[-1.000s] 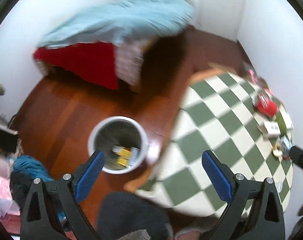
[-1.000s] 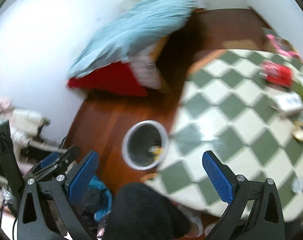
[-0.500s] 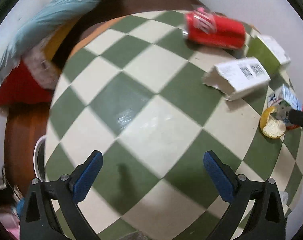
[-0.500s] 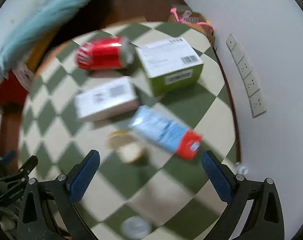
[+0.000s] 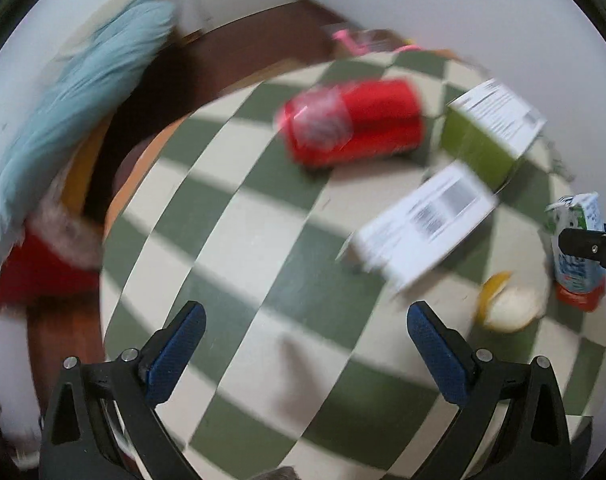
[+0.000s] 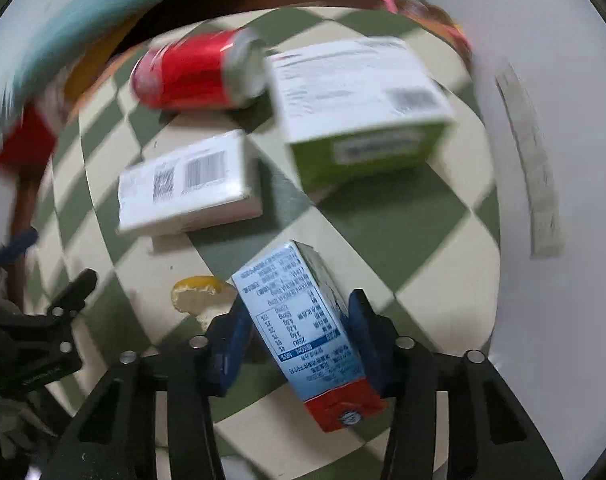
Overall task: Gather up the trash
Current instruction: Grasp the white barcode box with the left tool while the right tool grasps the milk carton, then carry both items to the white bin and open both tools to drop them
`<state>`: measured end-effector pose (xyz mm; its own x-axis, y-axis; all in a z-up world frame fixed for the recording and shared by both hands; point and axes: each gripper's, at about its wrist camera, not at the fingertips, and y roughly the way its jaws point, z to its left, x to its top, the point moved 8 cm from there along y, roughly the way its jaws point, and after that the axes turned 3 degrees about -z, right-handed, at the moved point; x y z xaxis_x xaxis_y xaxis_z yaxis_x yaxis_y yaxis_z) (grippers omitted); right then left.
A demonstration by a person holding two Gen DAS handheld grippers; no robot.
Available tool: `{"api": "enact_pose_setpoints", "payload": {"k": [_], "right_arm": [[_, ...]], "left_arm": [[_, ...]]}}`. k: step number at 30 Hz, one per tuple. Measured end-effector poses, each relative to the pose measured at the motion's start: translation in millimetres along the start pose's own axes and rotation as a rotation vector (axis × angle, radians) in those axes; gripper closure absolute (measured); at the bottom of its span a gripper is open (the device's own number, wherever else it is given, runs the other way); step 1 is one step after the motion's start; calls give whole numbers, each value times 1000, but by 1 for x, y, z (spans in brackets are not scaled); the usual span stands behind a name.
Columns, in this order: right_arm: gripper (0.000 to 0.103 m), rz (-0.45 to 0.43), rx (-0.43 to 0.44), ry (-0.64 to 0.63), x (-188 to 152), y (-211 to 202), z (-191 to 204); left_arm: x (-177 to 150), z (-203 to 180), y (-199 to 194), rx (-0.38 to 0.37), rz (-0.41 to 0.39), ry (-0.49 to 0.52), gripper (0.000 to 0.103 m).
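My right gripper (image 6: 299,336) is shut on a blue and white drink carton with a red base (image 6: 303,320), which lies on the green and cream checked table (image 6: 383,216). The carton also shows in the left wrist view (image 5: 579,244). My left gripper (image 5: 303,344) is open and empty above the table. A red can (image 5: 351,120) lies on its side, with a white box (image 5: 423,220), a green box (image 5: 491,132) and a piece of orange peel (image 5: 507,304) nearby. The same can (image 6: 195,76), white box (image 6: 187,184), green box (image 6: 363,108) and peel (image 6: 199,292) show in the right wrist view.
A light blue blanket (image 5: 75,96) over red bedding (image 5: 35,272) lies to the left beyond the table. A white wall (image 6: 551,280) stands close on the right with a socket strip (image 6: 531,152). Pink items (image 5: 351,40) sit past the table's far edge.
Both grippers swung from the floor bin to the table. My right gripper has dropped onto the drink carton and closed on it. My left gripper has moved nearer the can, still open.
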<state>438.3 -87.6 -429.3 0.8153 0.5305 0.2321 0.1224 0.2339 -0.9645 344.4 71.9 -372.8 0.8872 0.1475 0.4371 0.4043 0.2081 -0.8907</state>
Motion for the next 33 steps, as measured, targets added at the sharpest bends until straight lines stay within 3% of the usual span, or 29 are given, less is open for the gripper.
{"api": "enact_pose_setpoints", "payload": {"k": [3,5,10,12,14,15,19,28,33], "right_arm": [[57,-65,-20,202,-2,-24,-39],[59,-92,-41,257,-2,-31,-55],[54,-40,-35,354,-3,-16,-79],[53,-37,-40,351,2,-15,-77],[53,-30,-40,342,2,-12,-78],[53,-26,-43,341,1,-10,-76],[53,-20,-42,352,-4,0,-71],[68,-61,-39,355,-6,-3,-69],[68,-105,-10,341,-14,-20,-55]], "left_arm": [[21,-24,9,-37,28,108,0],[31,-39,18,-62,44,174,1],[38,-69,37,-118,90,291,1],[39,-73,45,-141,105,325,8],[37,-78,51,-147,129,343,31],[36,-80,52,-157,137,344,37],[32,-80,45,-171,116,333,44],[15,-40,11,-101,62,143,54],[3,-15,-20,-79,4,32,54]]}}
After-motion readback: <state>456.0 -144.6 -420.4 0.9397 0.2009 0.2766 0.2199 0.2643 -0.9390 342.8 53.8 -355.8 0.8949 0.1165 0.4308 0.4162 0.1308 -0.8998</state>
